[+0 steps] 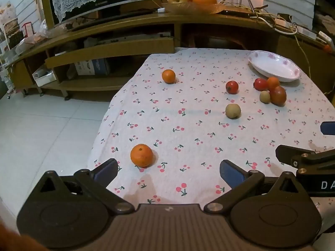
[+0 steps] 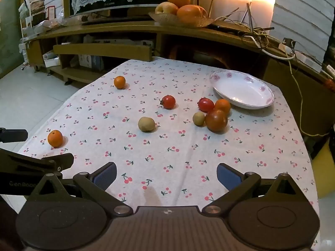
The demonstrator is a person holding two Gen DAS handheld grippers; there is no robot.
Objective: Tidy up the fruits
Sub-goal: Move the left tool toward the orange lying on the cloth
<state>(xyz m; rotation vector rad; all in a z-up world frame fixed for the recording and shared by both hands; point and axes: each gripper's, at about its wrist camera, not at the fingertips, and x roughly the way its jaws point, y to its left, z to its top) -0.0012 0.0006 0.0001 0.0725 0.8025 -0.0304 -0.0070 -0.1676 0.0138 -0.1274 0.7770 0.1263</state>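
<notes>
Several fruits lie on a cherry-print cloth. A near orange sits just ahead of my open, empty left gripper. A far orange, a lone tomato and a tan fruit lie apart. A cluster of tomatoes, an orange and a small tan fruit sits beside the empty floral plate. My right gripper is open and empty at the near edge.
A wooden TV stand stands behind the table, with a basket of large fruit and tangled cables on top. White tiled floor lies left of the table.
</notes>
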